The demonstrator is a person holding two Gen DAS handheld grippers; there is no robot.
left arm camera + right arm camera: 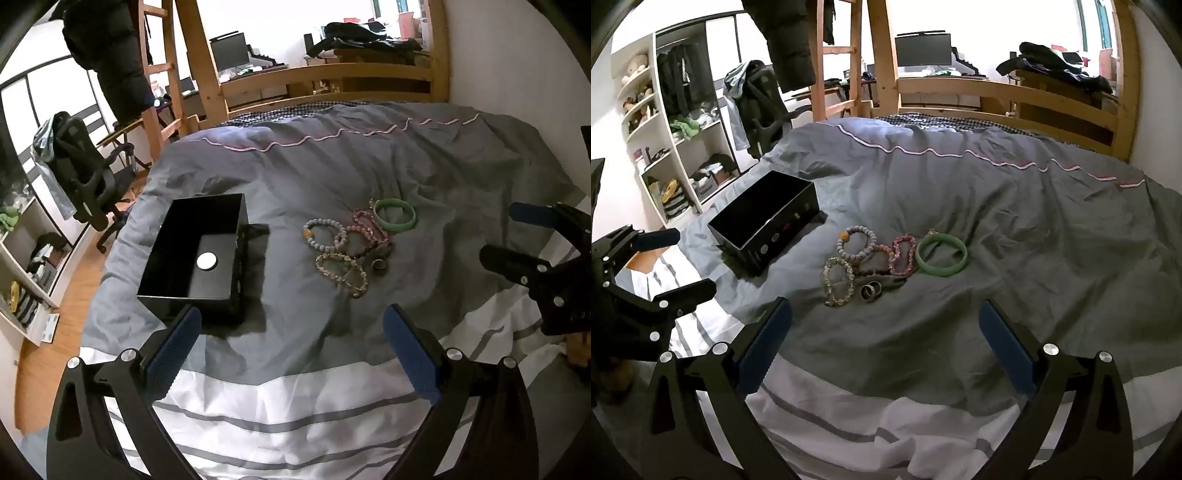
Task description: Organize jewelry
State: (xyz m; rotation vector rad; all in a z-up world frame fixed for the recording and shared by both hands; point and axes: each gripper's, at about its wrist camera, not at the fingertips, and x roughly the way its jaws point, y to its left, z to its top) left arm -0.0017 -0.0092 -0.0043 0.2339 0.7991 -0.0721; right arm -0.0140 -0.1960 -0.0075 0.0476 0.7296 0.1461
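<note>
Left wrist view: left gripper (291,354) and right gripper (884,332) both spread wide, empty.
Bracelets (345,245) lie tangled right of black box (192,254); lifting one may drag its neighbours.

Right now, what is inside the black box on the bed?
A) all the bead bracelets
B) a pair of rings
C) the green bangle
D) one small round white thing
D: in the left wrist view the black box holds only a small white disc, while the green bangle and the bead bracelets lie outside it on the grey bedcover.
</note>
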